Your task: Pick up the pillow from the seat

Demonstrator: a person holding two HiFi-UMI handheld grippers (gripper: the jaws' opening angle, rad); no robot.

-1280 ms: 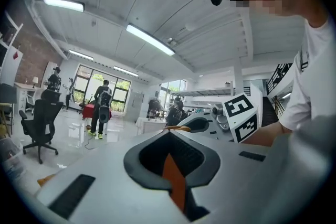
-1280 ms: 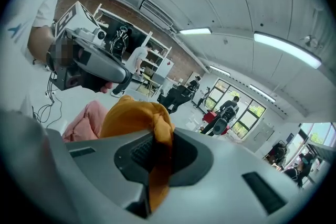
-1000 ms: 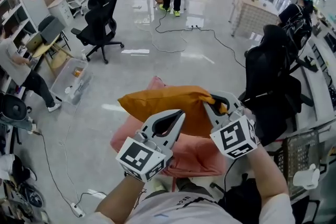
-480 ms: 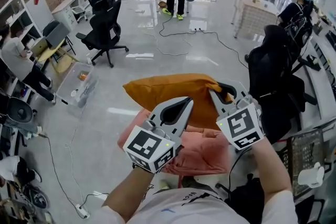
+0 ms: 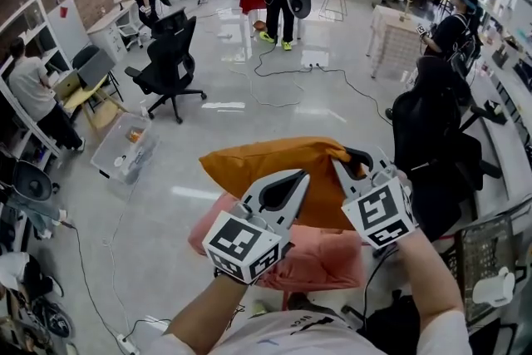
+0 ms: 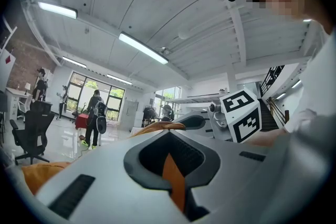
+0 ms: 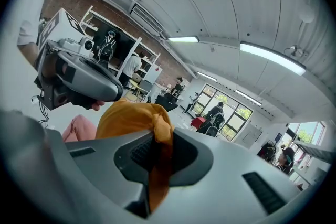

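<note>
An orange pillow [image 5: 270,166] hangs in the air above a pink cushion [image 5: 320,255] that lies on the seat below. My left gripper [image 5: 297,179] is shut on the pillow's near edge, and a strip of orange cloth [image 6: 172,182] shows between its jaws. At the pillow's right corner, my right gripper [image 5: 343,163] is shut on a bunched knot of the fabric [image 7: 156,128]. In the right gripper view the left gripper [image 7: 79,78] appears beside the pillow, with the pink cushion [image 7: 79,127] under it.
A black office chair [image 5: 170,62] stands on the glossy floor at the left, another black chair [image 5: 432,137] close on the right. A clear plastic bin [image 5: 125,150], floor cables [image 5: 283,71], a wire basket [image 5: 482,253] and several people at the far end are around.
Both grippers keep their grip on the orange pillow, which stays lifted over the pink cushion. The head view has tilted up and shows more of the room.
</note>
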